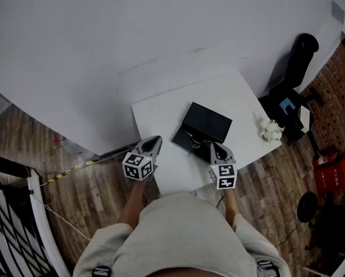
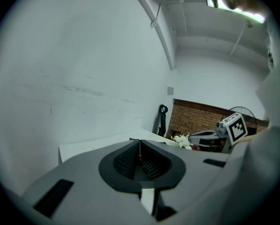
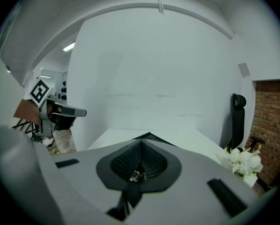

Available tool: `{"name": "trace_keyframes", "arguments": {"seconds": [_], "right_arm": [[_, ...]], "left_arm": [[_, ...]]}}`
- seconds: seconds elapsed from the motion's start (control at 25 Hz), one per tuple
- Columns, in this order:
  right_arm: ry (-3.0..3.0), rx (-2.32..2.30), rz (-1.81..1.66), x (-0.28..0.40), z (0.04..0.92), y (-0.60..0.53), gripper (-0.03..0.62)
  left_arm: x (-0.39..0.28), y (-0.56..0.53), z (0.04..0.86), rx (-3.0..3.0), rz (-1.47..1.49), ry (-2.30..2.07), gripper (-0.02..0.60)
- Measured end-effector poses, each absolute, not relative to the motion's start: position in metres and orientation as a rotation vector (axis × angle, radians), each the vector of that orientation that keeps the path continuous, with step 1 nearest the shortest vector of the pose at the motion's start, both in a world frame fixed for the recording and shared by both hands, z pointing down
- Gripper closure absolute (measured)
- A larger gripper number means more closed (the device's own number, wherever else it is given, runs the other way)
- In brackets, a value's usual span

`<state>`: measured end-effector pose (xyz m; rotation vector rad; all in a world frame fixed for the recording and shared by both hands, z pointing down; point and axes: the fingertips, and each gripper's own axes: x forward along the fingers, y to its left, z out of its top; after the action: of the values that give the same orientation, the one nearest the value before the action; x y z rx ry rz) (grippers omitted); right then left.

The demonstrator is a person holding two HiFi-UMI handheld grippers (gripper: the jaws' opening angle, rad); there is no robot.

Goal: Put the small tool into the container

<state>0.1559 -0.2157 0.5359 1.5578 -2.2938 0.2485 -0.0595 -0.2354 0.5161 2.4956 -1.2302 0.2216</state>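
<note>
Our right gripper (image 1: 218, 150) had its jaws pressed together on a small shiny tool (image 3: 137, 175). We held it at the near edge of the surface (image 1: 161, 114), just short of the black container (image 1: 210, 120), likely ready to drop it in. Our left gripper (image 1: 153, 143), jaws together and empty, hung at the near-left edge, leaving room.

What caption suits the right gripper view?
Right gripper, jaws shut on a small shiny tool, faces white table, black container and white flowers.

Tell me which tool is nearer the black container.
Right. The right tool is at the black container's near edge; the left tool is off its left corner, bare table between.
</note>
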Motion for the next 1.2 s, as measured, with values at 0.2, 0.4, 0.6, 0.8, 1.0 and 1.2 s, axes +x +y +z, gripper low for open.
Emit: {"name": "trace_keyframes", "arguments": {"seconds": [0.2, 0.4, 0.6, 0.8, 1.0, 1.2], "right_arm": [[-2.301, 1.561, 0.245, 0.158, 0.533, -0.209, 0.595], [-2.305, 1.560, 0.244, 0.160, 0.533, -0.205, 0.595], [-2.311, 1.561, 0.241, 0.161, 0.532, -0.201, 0.595], [-2.308, 1.549, 0.231, 0.161, 0.532, -0.200, 0.595], [-2.302, 1.532, 0.225, 0.159, 0.535, -0.198, 0.595], [-2.300, 1.526, 0.225, 0.159, 0.536, -0.201, 0.595]], "left_arm": [[-0.059, -0.230, 0.511, 2.503, 0.216, -1.241, 0.566], [-0.056, -0.226, 0.510, 2.504, 0.216, -1.246, 0.566], [-0.051, -0.222, 0.511, 2.509, 0.217, -1.237, 0.566], [-0.047, -0.220, 0.510, 2.513, 0.212, -1.233, 0.566], [-0.050, -0.220, 0.510, 2.513, 0.210, -1.243, 0.566], [-0.050, -0.223, 0.511, 2.513, 0.214, -1.244, 0.566]]}}
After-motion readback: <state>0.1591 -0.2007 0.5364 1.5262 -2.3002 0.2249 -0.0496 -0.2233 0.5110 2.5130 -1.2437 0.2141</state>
